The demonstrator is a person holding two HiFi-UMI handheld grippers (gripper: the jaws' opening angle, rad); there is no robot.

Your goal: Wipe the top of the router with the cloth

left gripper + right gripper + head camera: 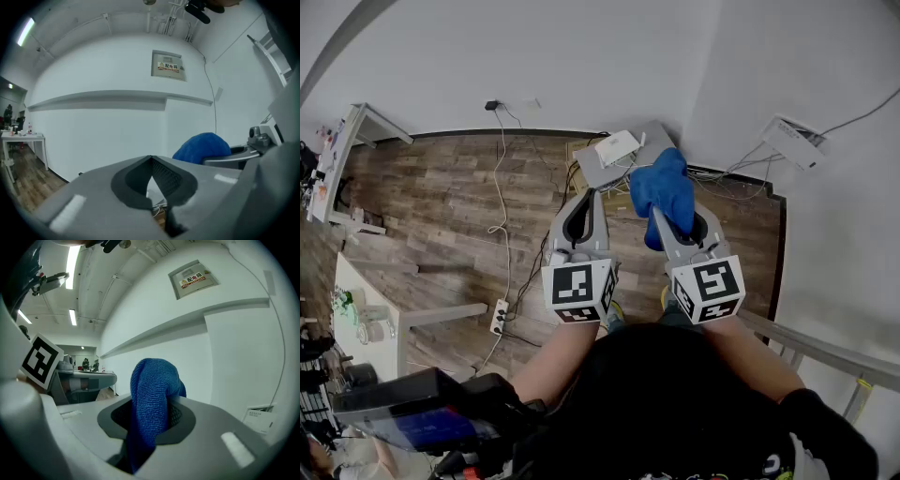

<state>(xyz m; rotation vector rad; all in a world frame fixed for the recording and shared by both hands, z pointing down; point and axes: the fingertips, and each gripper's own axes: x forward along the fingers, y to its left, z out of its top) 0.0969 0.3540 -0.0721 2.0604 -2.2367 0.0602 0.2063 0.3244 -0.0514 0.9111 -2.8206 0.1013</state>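
Two tongs: right tongs clamp one blue cloth, bunched over the tips; left tongs closed, nothing between. One white router below, beside the wall

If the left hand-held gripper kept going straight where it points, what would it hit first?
Probably the white wall just below the ledge. Nothing shows in between, though depth is hard to judge.

Even ceiling-strip light; soft shadows; strong fisheye bending, dark corners
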